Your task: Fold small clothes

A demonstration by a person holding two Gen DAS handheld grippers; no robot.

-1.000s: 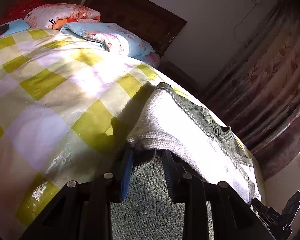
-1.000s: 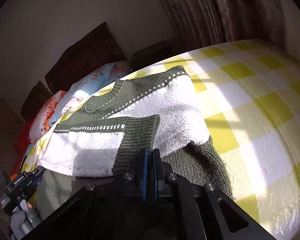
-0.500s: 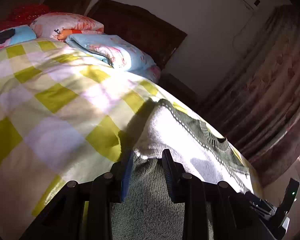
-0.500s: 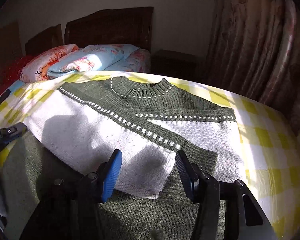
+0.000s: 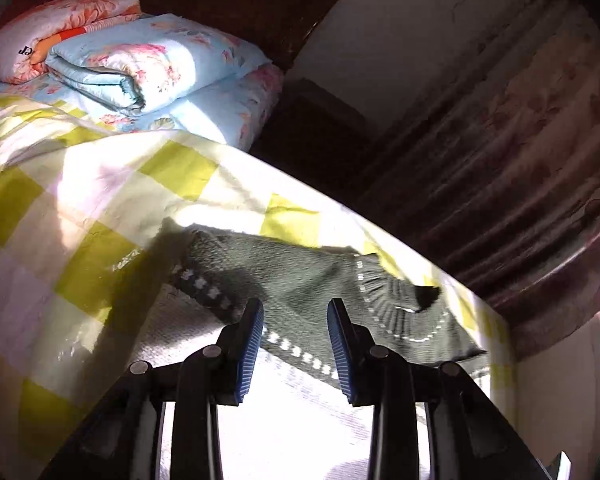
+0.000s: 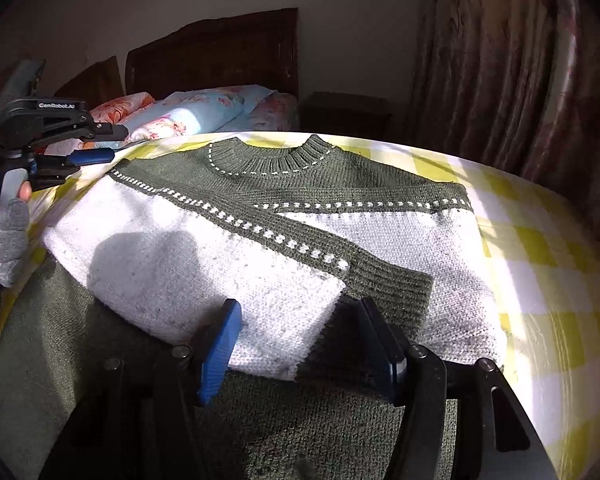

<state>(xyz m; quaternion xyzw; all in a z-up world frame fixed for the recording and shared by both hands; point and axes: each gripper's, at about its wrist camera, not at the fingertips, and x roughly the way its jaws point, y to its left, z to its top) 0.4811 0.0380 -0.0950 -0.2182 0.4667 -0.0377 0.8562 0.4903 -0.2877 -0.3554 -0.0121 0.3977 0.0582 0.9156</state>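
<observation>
Bare yellow-checked bedspread (image 6: 548,248) lies right of the green-and-white knitted sweater (image 6: 260,216) (sleeve folded across); both tongs, left tongs (image 5: 295,330) and right tongs (image 6: 300,344), gape empty above it.

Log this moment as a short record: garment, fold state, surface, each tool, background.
garment: green and white knitted sweater, lying flat with the ribbed collar away from the camera
fold state: one sleeve laid diagonally across the chest, its green cuff near the middle
surface: yellow and white checked bedspread
left tool: open, nothing between its pads, above the sweater's shoulder
right tool: open, empty, at the folded sleeve's end
background: folded floral quilts, dark wooden headboard, patterned curtain
</observation>
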